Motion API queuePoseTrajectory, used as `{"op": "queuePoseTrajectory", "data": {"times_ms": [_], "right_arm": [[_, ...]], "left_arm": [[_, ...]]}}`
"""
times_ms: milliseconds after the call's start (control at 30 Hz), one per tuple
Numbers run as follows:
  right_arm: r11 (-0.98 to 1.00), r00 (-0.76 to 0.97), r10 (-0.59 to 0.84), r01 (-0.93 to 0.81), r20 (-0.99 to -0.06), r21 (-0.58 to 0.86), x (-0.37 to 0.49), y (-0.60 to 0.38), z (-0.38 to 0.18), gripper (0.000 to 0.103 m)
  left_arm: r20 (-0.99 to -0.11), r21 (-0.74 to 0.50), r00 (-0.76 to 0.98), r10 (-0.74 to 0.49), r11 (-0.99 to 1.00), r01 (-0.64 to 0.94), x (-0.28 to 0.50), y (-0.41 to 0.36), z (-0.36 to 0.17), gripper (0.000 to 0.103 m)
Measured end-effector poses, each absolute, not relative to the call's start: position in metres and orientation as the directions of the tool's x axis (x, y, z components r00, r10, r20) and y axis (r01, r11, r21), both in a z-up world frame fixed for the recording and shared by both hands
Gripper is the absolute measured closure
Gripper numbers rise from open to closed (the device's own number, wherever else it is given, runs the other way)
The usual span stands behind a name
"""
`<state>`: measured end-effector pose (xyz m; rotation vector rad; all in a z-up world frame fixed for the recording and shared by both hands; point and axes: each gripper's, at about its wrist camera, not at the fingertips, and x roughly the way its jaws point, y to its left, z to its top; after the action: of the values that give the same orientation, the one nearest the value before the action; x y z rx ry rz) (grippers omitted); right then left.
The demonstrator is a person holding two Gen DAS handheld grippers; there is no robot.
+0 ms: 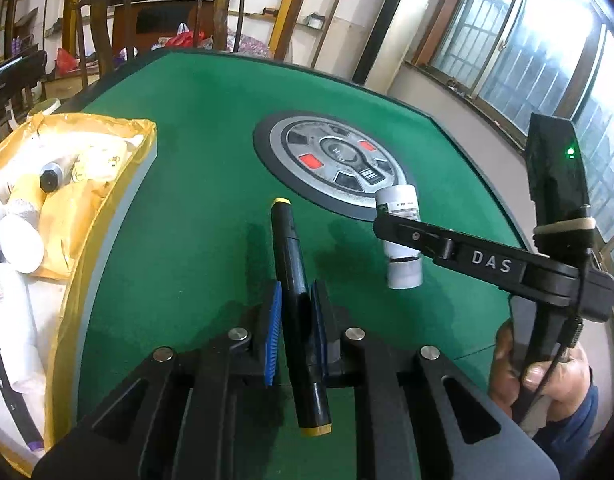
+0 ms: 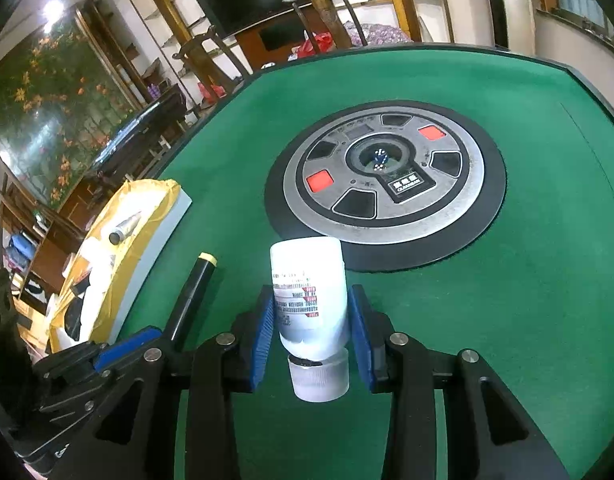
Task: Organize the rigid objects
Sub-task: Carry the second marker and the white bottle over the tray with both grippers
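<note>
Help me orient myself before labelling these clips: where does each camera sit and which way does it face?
Left wrist: behind the left gripper, facing across the green felt table; it grips a black yellow-capped marker; the person's right hand shows.
Right wrist: behind the right gripper, facing the round silver dice console; it grips a white plastic bottle.
Shared: marker, bottle, console, yellow-lined box.

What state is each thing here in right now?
Left gripper: shut on black yellow-tipped marker.
Right gripper: shut on white plastic bottle, capped, cap toward camera.
Yellow-lined box: open, holding bottles.
</note>
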<state>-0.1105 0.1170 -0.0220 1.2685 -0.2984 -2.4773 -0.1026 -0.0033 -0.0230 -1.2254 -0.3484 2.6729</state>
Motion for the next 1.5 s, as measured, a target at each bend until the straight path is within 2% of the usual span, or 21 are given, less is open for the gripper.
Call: {"op": "queuePoseTrajectory", "data": {"times_ms": [367,400,467,633,733,800,967,1067,1100,1133,1167,1233,1267,1333,1367,1500], "right_arm": [[-0.915,-0.627,-0.392,0.188,-0.674,0.357,-0.084,0.110,-0.010,0.072],[-0.915,-0.628,-0.390,0.184,-0.673,0.358,-0.083,0.110,-0.011,0.072],[-0.914,-0.629,-0.391,0.178,-0.672,0.364,-0.080,0.109,-0.011,0.072],[-0.904,-0.635,-0.409,0.184,-0.655,0.386,-0.072,0.102,-0.007,0.072],[-0.904,-0.645,-0.408,0.186,-0.646,0.385,-0.070,0.097,-0.004,0.072],[-0.906,-0.647,-0.401,0.175,-0.648,0.386,-0.071,0.098,-0.005,0.072],[-0.905,-0.637,-0.397,0.154,-0.661,0.395,-0.075,0.103,-0.013,0.072],[-0.905,-0.632,-0.400,0.157,-0.663,0.396,-0.075,0.104,-0.015,0.072],[-0.904,-0.630,-0.402,0.160,-0.664,0.396,-0.075,0.103,-0.015,0.072],[-0.904,-0.628,-0.404,0.161,-0.665,0.396,-0.075,0.103,-0.016,0.072],[-0.902,-0.624,-0.407,0.163,-0.667,0.399,-0.076,0.103,-0.018,0.072],[-0.899,-0.617,-0.416,0.168,-0.668,0.404,-0.077,0.102,-0.019,0.072],[-0.898,-0.614,-0.419,0.170,-0.670,0.406,-0.077,0.102,-0.020,0.072],[-0.897,-0.612,-0.421,0.172,-0.670,0.407,-0.077,0.102,-0.021,0.072],[-0.897,-0.612,-0.421,0.172,-0.669,0.407,-0.077,0.102,-0.021,0.072],[-0.899,-0.616,-0.419,0.177,-0.667,0.401,-0.076,0.101,-0.022,0.072]], "left_arm": [[-0.670,-0.289,-0.697,0.256,-0.955,-0.074,-0.093,-0.011,-0.008,0.091],[-0.665,-0.283,-0.704,0.252,-0.956,-0.074,-0.091,-0.012,-0.006,0.092],[-0.657,-0.273,-0.712,0.246,-0.959,-0.079,-0.087,-0.013,-0.003,0.103],[-0.633,-0.277,-0.733,0.247,-0.957,-0.084,-0.078,-0.024,0.008,0.103],[-0.647,-0.274,-0.717,0.260,-0.957,-0.100,-0.078,-0.030,0.009,0.102],[-0.691,-0.241,-0.675,0.260,-0.963,-0.124,-0.083,-0.025,0.002,0.102],[-0.785,-0.190,-0.566,0.254,-0.967,-0.170,-0.092,-0.005,-0.027,0.094],[-0.811,-0.139,-0.548,0.204,-0.977,-0.159,-0.096,0.004,-0.038,0.073],[-0.810,-0.114,-0.559,0.180,-0.982,-0.151,-0.096,0.006,-0.038,0.062],[-0.812,-0.099,-0.561,0.162,-0.985,-0.142,-0.097,0.006,-0.039,0.056],[-0.815,-0.098,-0.558,0.159,-0.986,-0.138,-0.098,0.006,-0.041,0.056],[-0.817,-0.114,-0.548,0.178,-0.982,-0.149,-0.103,0.006,-0.045,0.057],[-0.823,-0.111,-0.540,0.173,-0.983,-0.146,-0.106,0.007,-0.050,0.061],[-0.817,-0.048,-0.564,0.122,-0.988,-0.144,-0.108,0.010,-0.052,0.088],[-0.811,-0.030,-0.575,0.110,-0.989,-0.146,-0.109,0.011,-0.052,0.091],[-0.794,-0.051,-0.596,0.119,-0.990,-0.130,-0.104,0.006,-0.050,0.091]]}}
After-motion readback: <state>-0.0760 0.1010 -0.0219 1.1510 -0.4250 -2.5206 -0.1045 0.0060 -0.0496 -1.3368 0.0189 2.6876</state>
